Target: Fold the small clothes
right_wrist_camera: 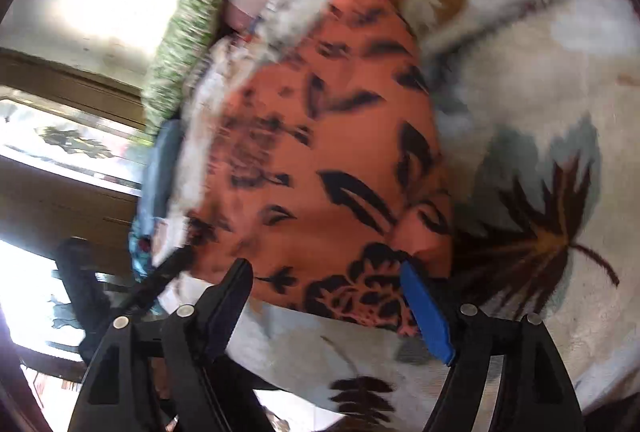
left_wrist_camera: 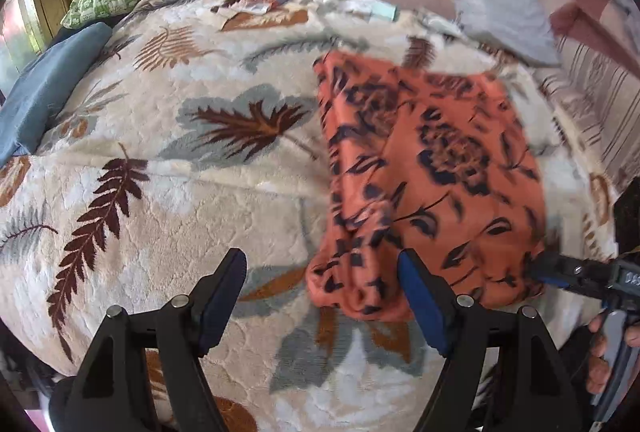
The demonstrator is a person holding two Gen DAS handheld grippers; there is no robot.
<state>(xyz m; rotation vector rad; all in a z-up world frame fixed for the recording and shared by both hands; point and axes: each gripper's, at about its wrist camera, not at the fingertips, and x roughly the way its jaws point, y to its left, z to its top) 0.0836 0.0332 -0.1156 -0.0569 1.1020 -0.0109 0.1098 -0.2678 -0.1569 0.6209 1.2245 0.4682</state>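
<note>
Orange garment (left_wrist_camera: pixel 432 168) lies on leaf blanket (left_wrist_camera: pixel 168 192); left gripper (left_wrist_camera: pixel 320 296) and right gripper (right_wrist_camera: pixel 328 296) both spread, gripping nothing.

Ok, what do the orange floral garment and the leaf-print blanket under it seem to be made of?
The orange floral garment looks like thin, soft woven or knit cloth, matte: it bunches into limp folds at its near corner. The leaf-print blanket looks like thick plush fleece, with a fuzzy, embossed pile. The exact fibres cannot be told.

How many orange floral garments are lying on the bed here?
1. The orange floral garment lies on the leaf-patterned blanket, just ahead of both tools. Others may be hidden.
</note>
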